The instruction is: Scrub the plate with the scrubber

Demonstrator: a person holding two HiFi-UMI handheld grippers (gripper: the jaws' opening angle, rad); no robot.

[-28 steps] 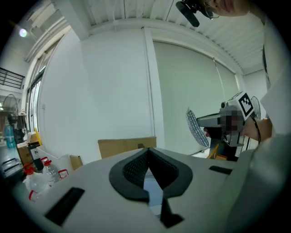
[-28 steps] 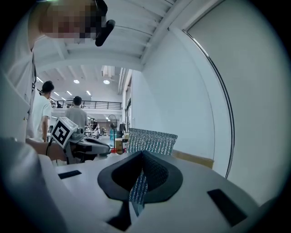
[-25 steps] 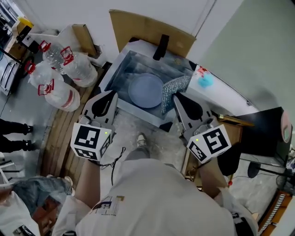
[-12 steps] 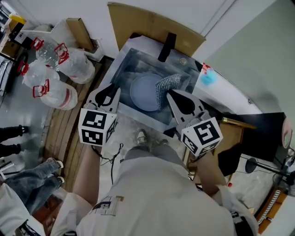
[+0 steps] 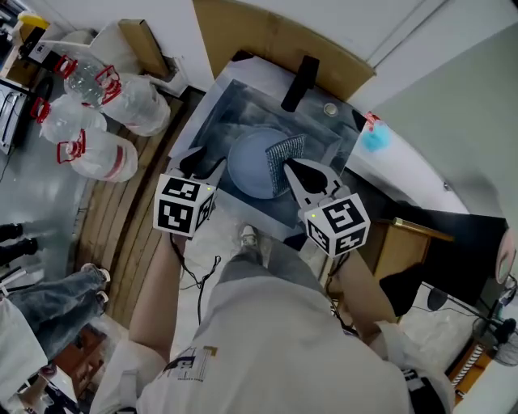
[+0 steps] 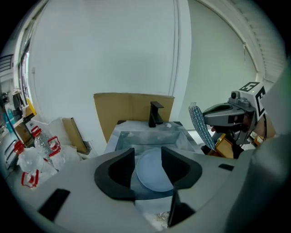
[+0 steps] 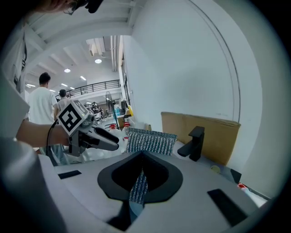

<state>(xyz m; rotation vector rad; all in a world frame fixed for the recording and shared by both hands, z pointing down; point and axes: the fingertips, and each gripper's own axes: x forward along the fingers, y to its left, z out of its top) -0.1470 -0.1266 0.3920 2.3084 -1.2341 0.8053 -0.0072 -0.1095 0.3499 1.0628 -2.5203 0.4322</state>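
Approach step: plate [image 5: 249, 166] flat in sink [image 5: 243, 109]; right gripper [image 5: 290, 168] jaws clamp scrubber [image 5: 285, 152] near its edge; left gripper [image 5: 207, 162] jaws just opened, empty; next, probably press scrubber onto plate.

A white wall [image 5: 259, 10] rises on the far side. A brown cardboard sheet [image 5: 267, 42] leans against it behind the sink [image 5: 206, 105] and its black faucet [image 5: 298, 82]. To the left, clear water jugs [image 5: 133, 109] with red handles sit by a wood plank floor [image 5: 121, 218]. A white bench [image 5: 421, 174] runs off to the right. Ceiling lights [image 7: 97, 60] glow in a hall beyond.
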